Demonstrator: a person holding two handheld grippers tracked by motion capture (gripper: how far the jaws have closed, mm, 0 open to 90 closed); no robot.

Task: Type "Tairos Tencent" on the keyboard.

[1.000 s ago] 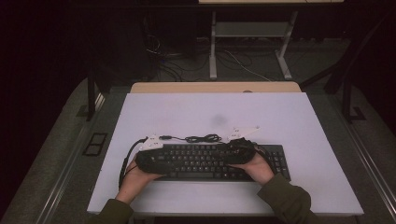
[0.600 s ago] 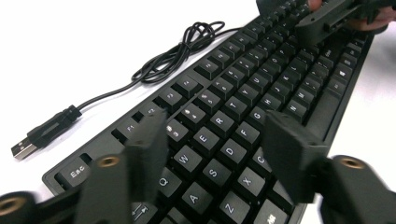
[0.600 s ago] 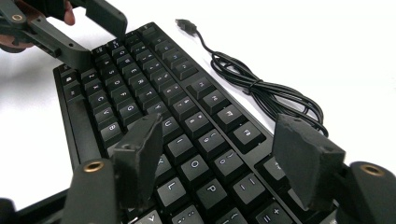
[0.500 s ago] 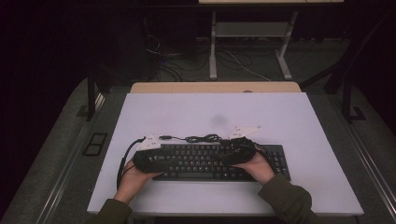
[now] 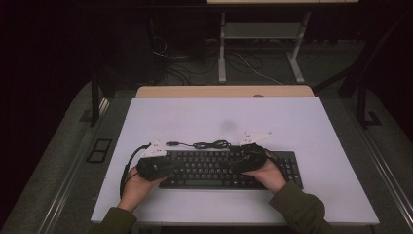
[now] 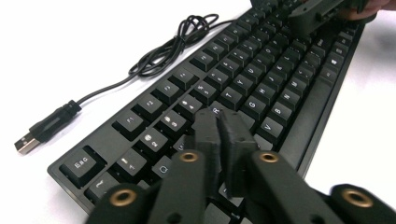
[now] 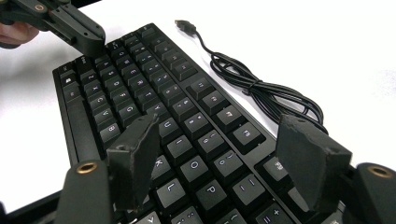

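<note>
I see a black keyboard [image 5: 219, 168] lying flat on the white bench [image 5: 302, 126], in the lower middle of the high view, its long side running left to right. Its keys carry pale legends, with Esc at the end nearest in the left gripper view. Its black cable [image 5: 204, 144] lies loosely bunched just above the keyboard's upper edge, ending in a USB plug [image 6: 28, 142] resting on the bench.

keyboard [image 6: 261, 79] right end cut off; key legends blurred
</note>
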